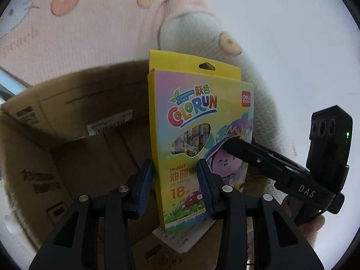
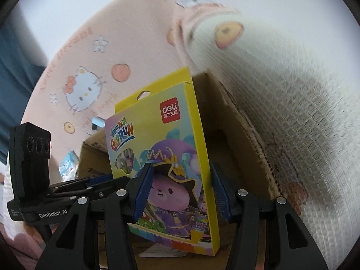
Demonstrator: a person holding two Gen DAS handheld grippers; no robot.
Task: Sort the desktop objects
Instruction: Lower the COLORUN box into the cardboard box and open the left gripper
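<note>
One box of oil pastels [image 1: 198,135] stands upright in the middle of both wrist views, above an open cardboard box [image 1: 74,148]. Both claws grip it: the left claw [image 1: 175,186] clamps its lower left edge, the right claw [image 2: 178,193] its lower right part, each set of blue pads pressed on the box at moderate width. Behind, at frame top, a person's pink patterned sleeve [image 2: 135,45].

Oil pastel box over the cardboard box

The yellow oil pastel box [image 1: 202,121], printed with a purple cartoon figure, stands upright, hang-tab upward, above the open brown cardboard box [image 1: 74,135], its lower end inside.
</note>
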